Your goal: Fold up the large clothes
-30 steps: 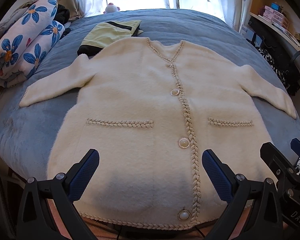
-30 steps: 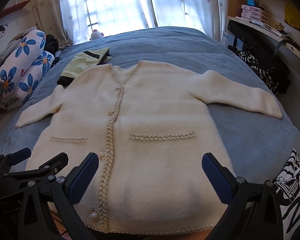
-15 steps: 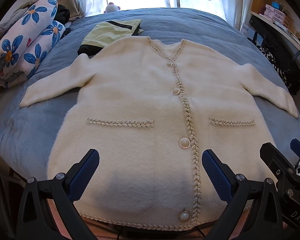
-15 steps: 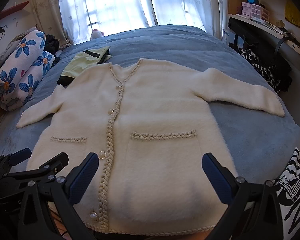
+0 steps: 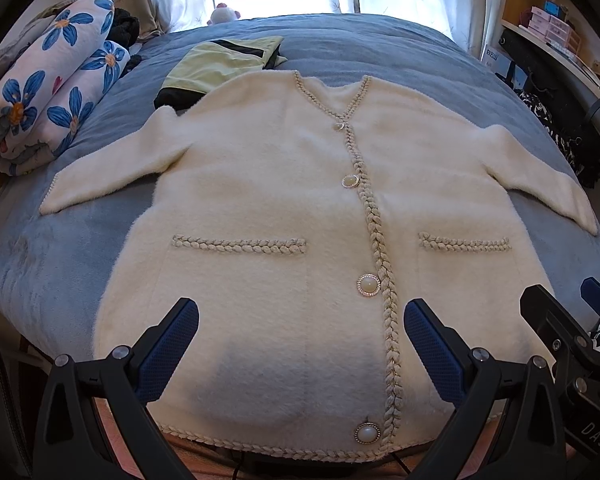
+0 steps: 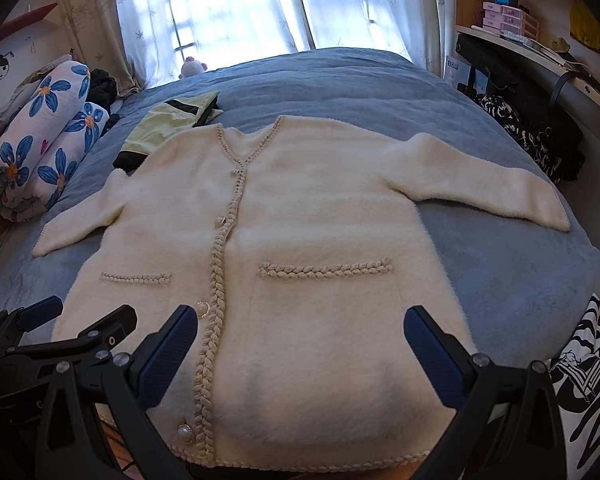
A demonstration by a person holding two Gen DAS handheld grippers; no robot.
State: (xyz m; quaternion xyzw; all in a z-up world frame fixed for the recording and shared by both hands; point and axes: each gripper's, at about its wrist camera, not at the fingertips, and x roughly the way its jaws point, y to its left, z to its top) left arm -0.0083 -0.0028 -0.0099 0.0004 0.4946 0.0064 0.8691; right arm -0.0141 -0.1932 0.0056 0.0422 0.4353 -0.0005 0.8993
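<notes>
A wide bed covered in a blue-grey plush blanket fills both views and carries everything else. Spread flat on it, front side up and buttoned shut, lies the cream cardigan, its hem at the near edge of the bed, its V-neck toward the window, and both sleeves stretched out sideways onto the blanket. Braided trim runs down its placket and across the two pocket tops.

At the bed's left edge sits a rolled floral quilt, white with blue flowers, well apart from the cardigan's sleeve. A folded yellow-green garment with black bands lies just beyond the cardigan's left shoulder, its near edge tucked under or touching that shoulder. A zebra-striped cloth shows at the near right corner in the right wrist view. A small plush toy sits by the curtains at the far end.

The left gripper hovers above the hem near the lower buttons, jaws released and spread wide, holding nothing. The right gripper hangs over the right-hand pocket area, jaws likewise released and empty.
</notes>
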